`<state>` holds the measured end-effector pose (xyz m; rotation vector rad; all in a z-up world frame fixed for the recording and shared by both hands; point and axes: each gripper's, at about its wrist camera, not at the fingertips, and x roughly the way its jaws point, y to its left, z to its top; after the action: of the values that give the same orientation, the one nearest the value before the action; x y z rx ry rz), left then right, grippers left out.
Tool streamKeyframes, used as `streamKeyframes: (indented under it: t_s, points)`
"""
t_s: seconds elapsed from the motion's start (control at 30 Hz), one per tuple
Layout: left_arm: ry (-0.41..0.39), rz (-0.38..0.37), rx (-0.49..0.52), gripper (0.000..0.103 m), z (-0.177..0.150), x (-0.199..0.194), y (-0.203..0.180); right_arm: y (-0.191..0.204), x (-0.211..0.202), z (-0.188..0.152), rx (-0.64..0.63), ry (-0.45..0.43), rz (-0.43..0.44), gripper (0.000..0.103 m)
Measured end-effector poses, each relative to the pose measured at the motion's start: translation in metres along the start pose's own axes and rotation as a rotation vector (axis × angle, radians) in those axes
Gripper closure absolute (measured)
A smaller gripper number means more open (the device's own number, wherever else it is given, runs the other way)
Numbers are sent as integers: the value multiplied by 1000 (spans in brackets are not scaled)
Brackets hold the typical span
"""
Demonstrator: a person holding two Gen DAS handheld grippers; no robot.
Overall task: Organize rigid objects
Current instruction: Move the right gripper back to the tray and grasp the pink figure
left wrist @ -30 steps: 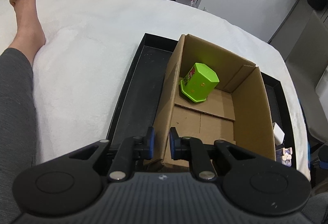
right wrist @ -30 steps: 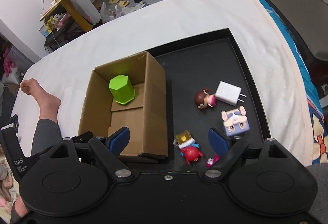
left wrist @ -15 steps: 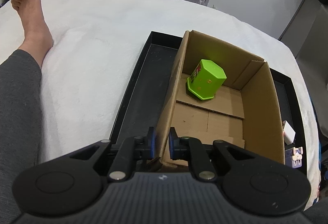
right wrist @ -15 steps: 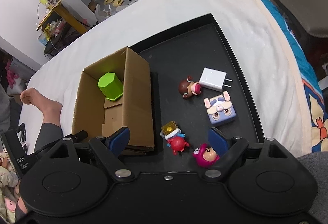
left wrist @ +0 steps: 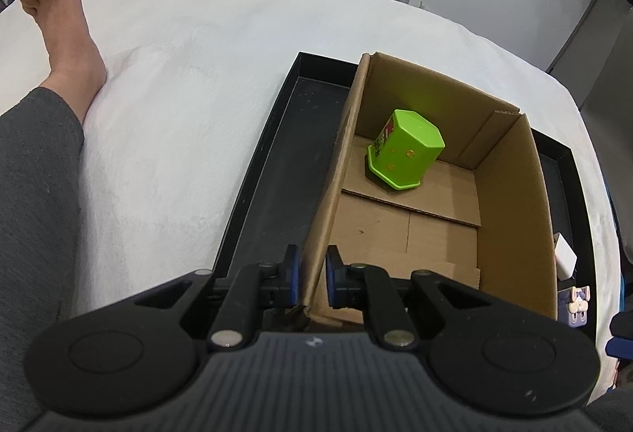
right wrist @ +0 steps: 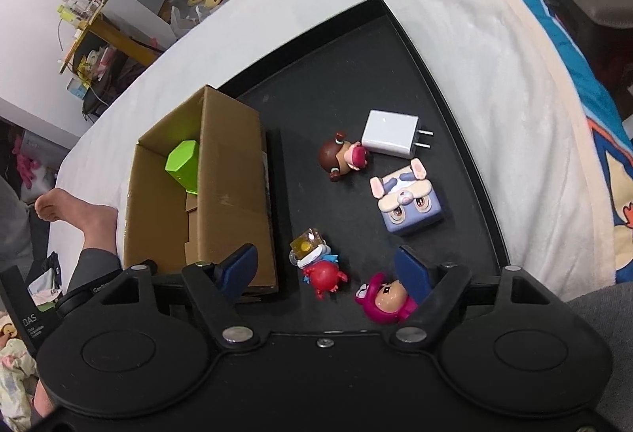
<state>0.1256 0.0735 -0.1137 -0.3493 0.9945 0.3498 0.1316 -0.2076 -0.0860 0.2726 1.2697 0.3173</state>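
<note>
Left wrist view. The left claw (left wrist: pixel 312 275) is clenched on the near left wall of the cardboard box (left wrist: pixel 514 202), one blue pad on each face of the wall. The box stands open-topped in the black tray (left wrist: pixel 277 171), which lies on the white bed (left wrist: pixel 178 84). Inside the box, toward 12 o'clock, a green hexagonal container (left wrist: pixel 405 149) rests upside down and tilted, its rim on the box floor. At 3 o'clock, beyond the box wall, a white charger (left wrist: pixel 565 256) and the purple rabbit cube (left wrist: pixel 577 303) show at the tray's edge. A person's foot (left wrist: pixel 59 32) and grey-clad leg (left wrist: pixel 31 214) lie on the bed at 9 to 10 o'clock.

Right wrist view. The right claw (right wrist: pixel 328 271) hangs over the tray (right wrist: pixel 336 76) with its jaws closing; the red crab figure (right wrist: pixel 322 273) lies between them, touched by neither pad. The pink bear figure (right wrist: pixel 385 299) lies just beside the right pad, partly behind it. At 1 o'clock lies the rabbit cube (right wrist: pixel 405 202); farther along, the charger (right wrist: pixel 391 133), prongs toward 3 o'clock, touches a brown-haired doll (right wrist: pixel 342 159). The box (right wrist: pixel 233 171) stands at 10 o'clock, the green container (right wrist: pixel 182 165) inside it at its far end.
</note>
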Motion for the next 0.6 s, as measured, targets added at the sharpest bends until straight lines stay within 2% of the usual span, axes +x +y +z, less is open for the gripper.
streamKeyframes:
  t_s: [0.27, 0.6]
  points:
    - [3, -3, -6, 90, -2, 6, 0, -13, 13, 3, 32, 48, 2, 37]
    - [-1, -30, -41, 89, -2, 7, 7, -17, 39, -5, -4, 160, -93, 43]
